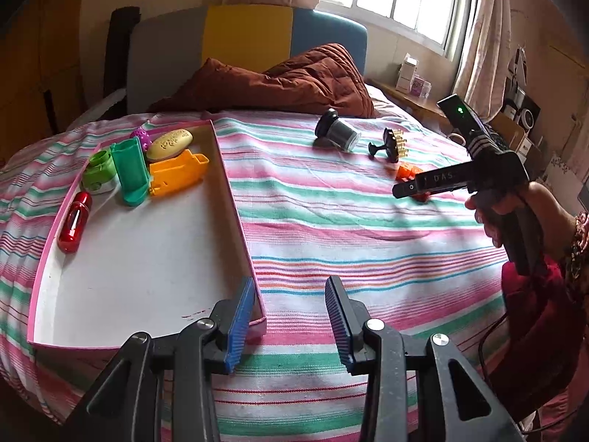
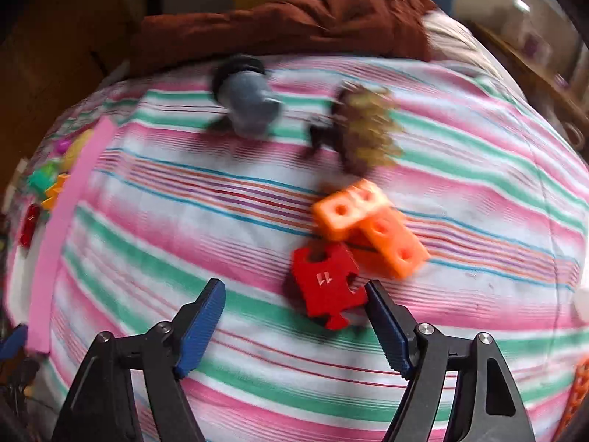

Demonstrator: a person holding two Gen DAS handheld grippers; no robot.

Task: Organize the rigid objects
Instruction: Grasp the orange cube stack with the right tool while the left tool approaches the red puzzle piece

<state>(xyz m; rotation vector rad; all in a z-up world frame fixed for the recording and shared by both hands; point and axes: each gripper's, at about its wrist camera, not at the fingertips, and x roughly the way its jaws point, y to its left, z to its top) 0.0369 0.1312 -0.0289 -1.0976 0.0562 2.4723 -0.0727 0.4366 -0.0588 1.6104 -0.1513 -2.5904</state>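
Sorting partway | left wrist: tray [image 1: 235, 199] already holding six items, jar [image 1: 337, 130], brush [image 1: 392, 143] loose on bedsheet [image 1: 331, 221], left gripper [image 1: 291, 316] empty, apart | right wrist: right gripper [image 2: 294, 328] spread, nothing gripped, red piece [image 2: 327, 283] and orange blocks [image 2: 371, 224] just ahead, unpicked

"11" on red puzzle piece [image 2: 328, 284]

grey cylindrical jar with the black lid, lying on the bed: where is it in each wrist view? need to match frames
Left wrist view: grey cylindrical jar with black lid, upper centre-right, on its side on the striped bedsheet, left of the black brush with gold bristles.
Right wrist view: same jar, upper centre-left, blurred, left of that brush.
Shared landmark: pink-rimmed white tray; in the right wrist view only its pink rim shows, far left.
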